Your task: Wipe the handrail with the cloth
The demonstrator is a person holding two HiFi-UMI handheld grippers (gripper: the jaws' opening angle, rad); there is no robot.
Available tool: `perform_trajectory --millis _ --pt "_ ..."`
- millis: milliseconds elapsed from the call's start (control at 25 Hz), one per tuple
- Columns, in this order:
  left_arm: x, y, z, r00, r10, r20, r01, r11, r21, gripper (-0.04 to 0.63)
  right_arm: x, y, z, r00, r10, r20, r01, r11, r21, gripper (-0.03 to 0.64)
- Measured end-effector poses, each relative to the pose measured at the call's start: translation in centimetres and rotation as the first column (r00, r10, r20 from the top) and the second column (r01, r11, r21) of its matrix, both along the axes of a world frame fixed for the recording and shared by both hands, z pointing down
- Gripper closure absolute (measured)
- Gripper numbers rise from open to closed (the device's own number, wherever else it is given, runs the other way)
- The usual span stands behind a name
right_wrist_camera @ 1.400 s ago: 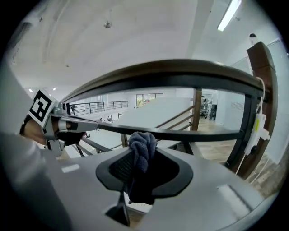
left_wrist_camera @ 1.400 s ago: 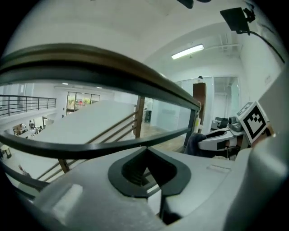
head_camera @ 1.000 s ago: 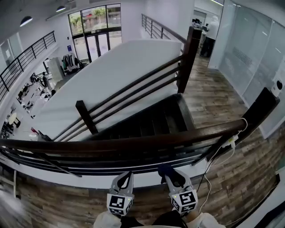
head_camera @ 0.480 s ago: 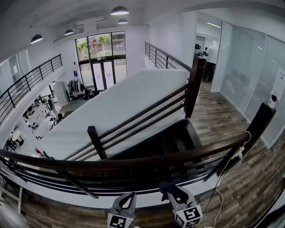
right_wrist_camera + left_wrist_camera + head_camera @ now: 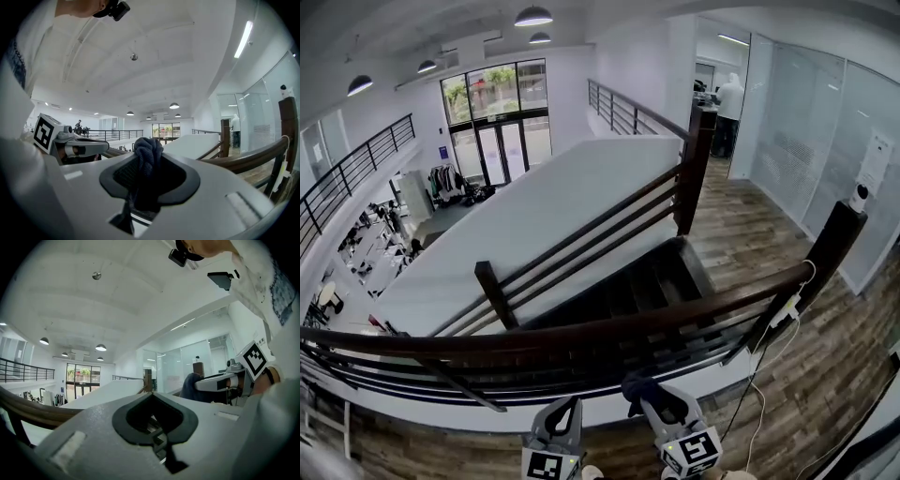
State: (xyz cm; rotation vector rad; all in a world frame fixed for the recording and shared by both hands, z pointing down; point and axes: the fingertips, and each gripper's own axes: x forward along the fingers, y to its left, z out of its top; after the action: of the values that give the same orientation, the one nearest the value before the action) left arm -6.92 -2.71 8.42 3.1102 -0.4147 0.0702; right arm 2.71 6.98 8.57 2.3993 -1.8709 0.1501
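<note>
The dark wooden handrail [image 5: 581, 333] curves across the head view from left to right, just beyond both grippers. Below its middle, my right gripper [image 5: 645, 390] is shut on a dark blue cloth [image 5: 628, 383] bunched at its tips, close under the rail. In the right gripper view the cloth [image 5: 148, 147] fills the jaws and the handrail [image 5: 248, 157] runs off to the right. Just left of it, my left gripper [image 5: 570, 405] is shut with nothing in it. In the left gripper view the handrail [image 5: 28, 408] shows at the left.
Beyond the rail a stairwell drops away, with a second sloping railing [image 5: 581, 234] and a tall newel post [image 5: 694, 159]. A white cable and plug [image 5: 787, 305] hang by the dark end post [image 5: 836, 244]. Wood floor and glass walls lie to the right, with a person [image 5: 729, 98] far back.
The head view has tilted up, so the rail and both grippers sit lower in frame. The right gripper with the cloth has edged slightly left. Both stay below the rail.
</note>
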Motion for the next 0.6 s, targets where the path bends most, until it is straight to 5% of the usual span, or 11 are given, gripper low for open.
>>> perform_trajectory --millis 600 --pt "9.7 18.1 -0.8 0.999 -0.051 0.007 0.051 0.999 0.019 0.595 10.3 17.0 -1.3 0.998 -0.061 0.030 0.058 0.994 0.097 0.502"
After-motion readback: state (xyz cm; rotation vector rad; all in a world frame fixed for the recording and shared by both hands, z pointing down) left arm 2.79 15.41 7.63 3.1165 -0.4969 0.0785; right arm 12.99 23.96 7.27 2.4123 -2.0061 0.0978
